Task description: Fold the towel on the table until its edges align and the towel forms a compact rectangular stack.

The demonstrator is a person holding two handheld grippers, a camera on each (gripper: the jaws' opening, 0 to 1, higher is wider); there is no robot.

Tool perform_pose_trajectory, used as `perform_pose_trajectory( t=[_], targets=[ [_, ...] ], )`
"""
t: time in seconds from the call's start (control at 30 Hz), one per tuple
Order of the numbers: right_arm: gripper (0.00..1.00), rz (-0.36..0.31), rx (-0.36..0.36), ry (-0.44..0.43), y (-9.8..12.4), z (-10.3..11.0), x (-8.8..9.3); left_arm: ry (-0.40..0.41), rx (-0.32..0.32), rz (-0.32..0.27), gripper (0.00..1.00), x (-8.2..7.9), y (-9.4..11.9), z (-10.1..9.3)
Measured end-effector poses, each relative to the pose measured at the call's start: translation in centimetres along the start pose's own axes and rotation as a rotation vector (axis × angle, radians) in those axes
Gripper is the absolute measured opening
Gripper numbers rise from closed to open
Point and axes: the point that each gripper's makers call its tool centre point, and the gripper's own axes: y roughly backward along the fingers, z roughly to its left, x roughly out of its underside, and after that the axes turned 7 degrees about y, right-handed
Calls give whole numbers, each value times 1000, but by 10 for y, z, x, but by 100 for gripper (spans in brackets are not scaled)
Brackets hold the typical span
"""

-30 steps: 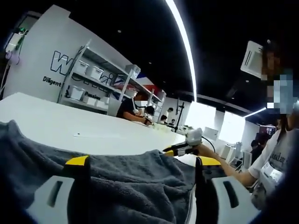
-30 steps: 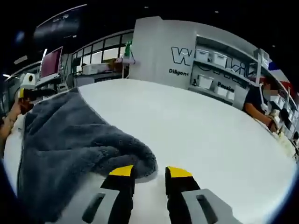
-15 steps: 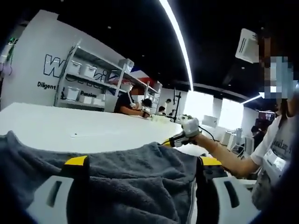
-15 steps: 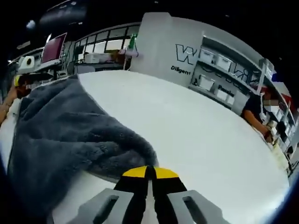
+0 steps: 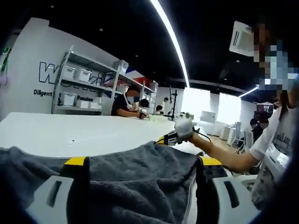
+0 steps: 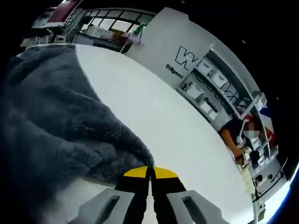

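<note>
A grey fluffy towel [image 5: 140,182] lies on the white table [image 5: 56,133] and runs between the two wide-apart jaws of my left gripper [image 5: 142,162], which is open. At the towel's far corner, a gloved hand holds my right gripper [image 5: 164,139]. In the right gripper view the towel [image 6: 56,116] spreads to the left over the table [image 6: 154,116], and its near edge bunches up at my right gripper [image 6: 149,172]. Its yellow tips are pressed together on that edge.
Shelving with white bins [image 5: 79,88] stands against the lettered wall behind the table, also in the right gripper view [image 6: 210,88]. People sit at the table's far end [image 5: 122,103] [image 6: 236,133]. The person holding the grippers [image 5: 275,149] stands at the right.
My right gripper went from open to shut at the towel's edge, and its view has tilted and moved closer to the cloth. In the left gripper view, the towel's far corner has risen with it.
</note>
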Motion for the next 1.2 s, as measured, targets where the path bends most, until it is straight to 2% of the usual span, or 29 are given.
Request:
perform_pose_trajectory(
  t=[0.13, 0.3, 0.67, 0.83, 0.97, 1.03, 1.07, 1.2],
  targets=[
    [2, 25, 14, 54, -6, -7, -5, -3, 3, -5, 99, -3, 1, 1],
    [2, 38, -18, 139, -11, -16, -17, -17, 4, -4, 99, -5, 1, 1],
    [2, 19, -93, 223, -27, -54, -57, -51, 6, 81, 99, 8, -1, -2],
    [2, 74, -91, 340, -43, -66, -68, -78, 1, 126, 99, 16, -1, -3],
    [2, 140, -52, 444, -62, -74, -70, -99, 9, 166, 99, 22, 0, -4],
    [2, 173, -17, 497, -73, -78, -69, -147, -20, 216, 99, 30, 2, 0],
    [2, 196, -13, 526, -76, -78, -66, -153, -31, 214, 99, 30, 1, 0],
    [2, 235, -17, 520, -90, -79, -61, -153, -39, 229, 99, 31, 4, 2]
  ],
)
